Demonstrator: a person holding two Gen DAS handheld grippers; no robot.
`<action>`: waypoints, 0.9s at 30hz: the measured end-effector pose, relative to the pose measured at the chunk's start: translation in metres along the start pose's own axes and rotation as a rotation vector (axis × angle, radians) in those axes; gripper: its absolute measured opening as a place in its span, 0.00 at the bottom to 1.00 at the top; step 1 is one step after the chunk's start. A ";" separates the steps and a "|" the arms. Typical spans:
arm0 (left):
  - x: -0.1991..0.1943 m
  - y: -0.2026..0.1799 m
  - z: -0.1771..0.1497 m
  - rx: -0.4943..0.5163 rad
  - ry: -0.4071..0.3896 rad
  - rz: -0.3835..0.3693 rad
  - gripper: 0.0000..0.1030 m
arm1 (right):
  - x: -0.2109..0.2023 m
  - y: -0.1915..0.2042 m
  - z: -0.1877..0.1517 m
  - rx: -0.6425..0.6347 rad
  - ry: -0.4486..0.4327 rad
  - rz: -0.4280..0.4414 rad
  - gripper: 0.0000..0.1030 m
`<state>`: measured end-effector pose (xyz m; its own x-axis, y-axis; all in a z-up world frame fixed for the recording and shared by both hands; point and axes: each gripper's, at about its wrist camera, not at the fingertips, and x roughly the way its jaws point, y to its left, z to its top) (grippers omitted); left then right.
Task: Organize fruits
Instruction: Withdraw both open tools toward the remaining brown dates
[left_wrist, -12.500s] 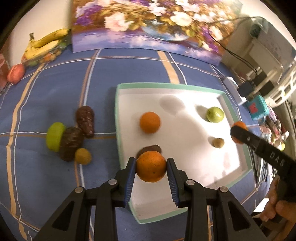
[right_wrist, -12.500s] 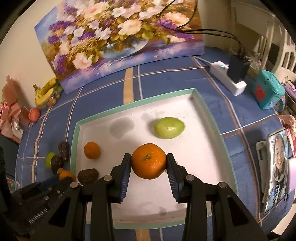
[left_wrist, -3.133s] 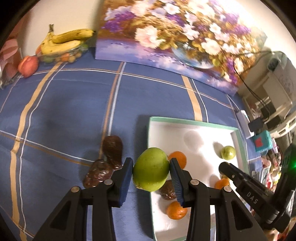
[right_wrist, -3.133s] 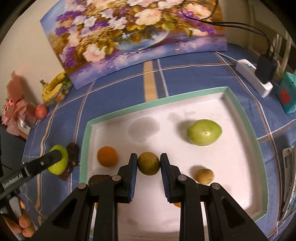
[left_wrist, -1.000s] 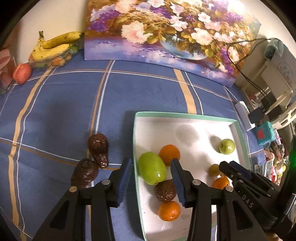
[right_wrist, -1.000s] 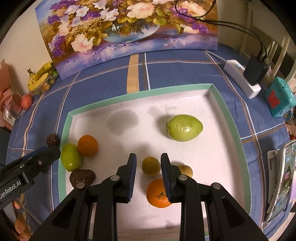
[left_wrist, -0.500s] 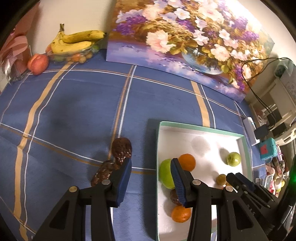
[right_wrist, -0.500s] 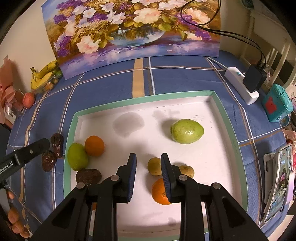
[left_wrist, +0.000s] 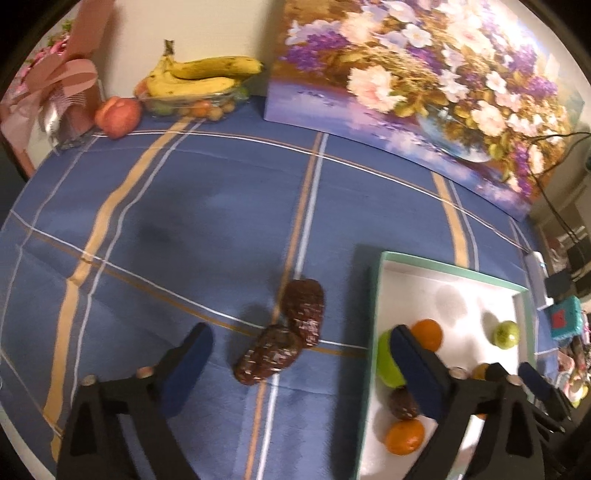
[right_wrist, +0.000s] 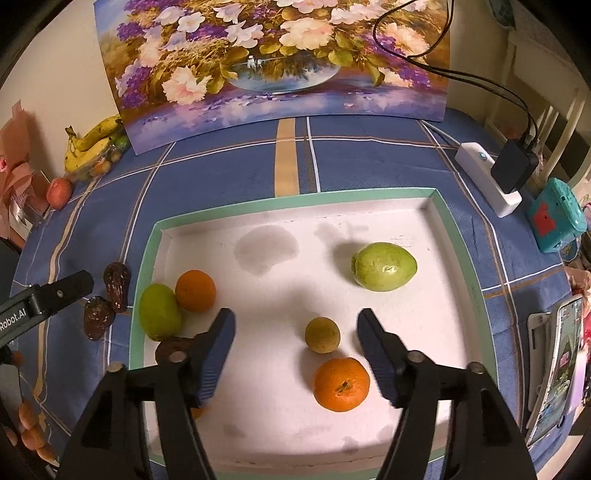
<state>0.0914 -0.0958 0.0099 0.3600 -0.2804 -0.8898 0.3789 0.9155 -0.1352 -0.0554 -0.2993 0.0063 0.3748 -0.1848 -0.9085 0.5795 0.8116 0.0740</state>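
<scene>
Hidden or cut off, left wrist view: the green fruit in the tray is partly covered by the left gripper's right finger, as is a dark fruit below it. A small fruit behind the right gripper is hard to make out. The picture is slightly blurred.

Right wrist view: a dark fruit at the tray's left wall is partly hidden by the right gripper's left finger; an orange patch under that finger cannot be identified.

The left gripper's jaws are opening and are spread wide above the cloth; two dark fruits lie on the cloth between them, untouched. The right gripper's jaws are opening; a small yellow-green fruit and an orange lie in the tray between them, untouched.

Also in the tray: an orange touching the green fruit at the left, and a guava well apart at the right.

Surroundings, left to right: a pink ribbon bundle, a peach, bananas, a flower painting, a power strip with a black adapter, a teal box and a phone.

Writing: "Robot.AI" is read on the left gripper in the right wrist view, its start cut off.
</scene>
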 end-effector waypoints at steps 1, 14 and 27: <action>0.000 0.002 0.000 -0.004 -0.005 0.011 1.00 | 0.000 0.000 0.000 -0.003 -0.002 -0.003 0.74; -0.010 0.022 0.002 -0.022 -0.083 0.082 1.00 | -0.007 0.006 -0.001 -0.046 -0.078 -0.017 0.82; -0.017 0.032 0.008 0.012 -0.117 0.192 1.00 | -0.004 0.023 -0.002 -0.058 -0.075 0.034 0.82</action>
<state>0.1044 -0.0638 0.0243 0.5229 -0.1332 -0.8419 0.3039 0.9519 0.0381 -0.0453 -0.2784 0.0109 0.4476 -0.1960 -0.8725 0.5237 0.8483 0.0781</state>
